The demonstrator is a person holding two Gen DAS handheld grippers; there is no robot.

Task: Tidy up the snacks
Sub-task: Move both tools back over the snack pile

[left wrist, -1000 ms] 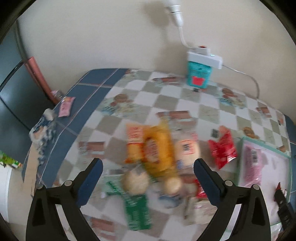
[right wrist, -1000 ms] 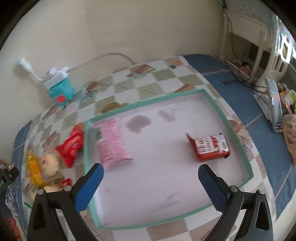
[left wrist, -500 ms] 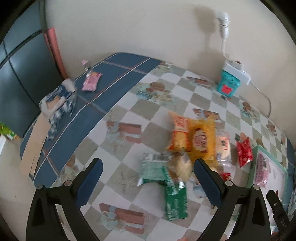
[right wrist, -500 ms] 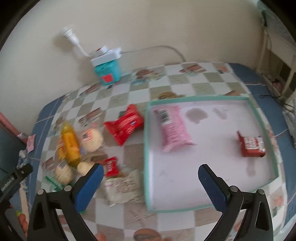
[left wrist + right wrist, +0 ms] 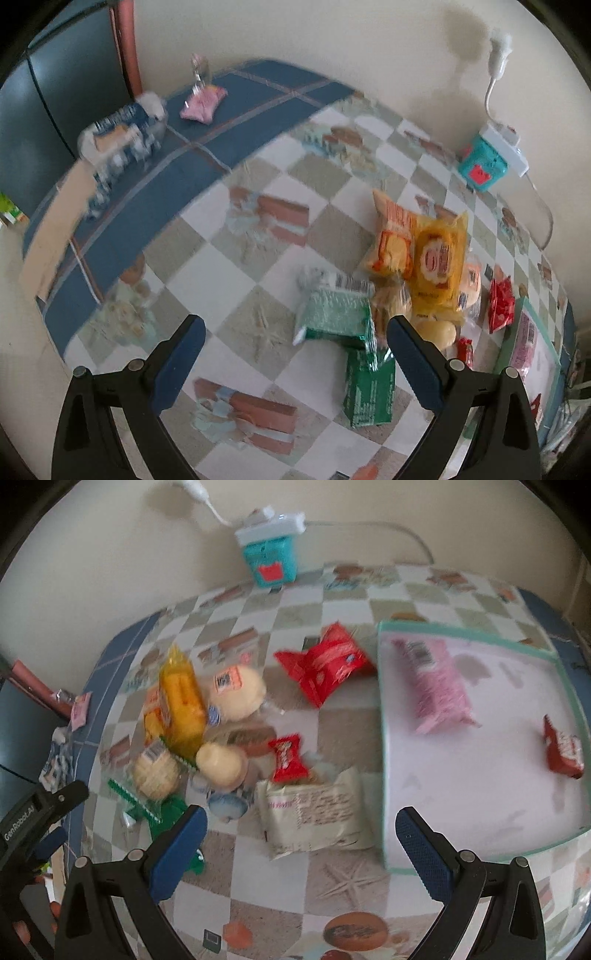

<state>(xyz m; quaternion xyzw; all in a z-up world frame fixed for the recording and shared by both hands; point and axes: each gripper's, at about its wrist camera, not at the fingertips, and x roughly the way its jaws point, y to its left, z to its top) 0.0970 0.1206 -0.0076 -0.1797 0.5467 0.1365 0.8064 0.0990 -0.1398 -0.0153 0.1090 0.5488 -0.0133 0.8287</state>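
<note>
The left gripper, seen at the edge of the right wrist view, bears white lettering that reads "GenRobot.AI"; barcodes show on the pink packet and the buns, their digits blurred; the white packet's print is illegible.

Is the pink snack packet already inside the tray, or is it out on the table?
Inside: the pink snack packet lies on the tray floor, within its green rim.
</note>
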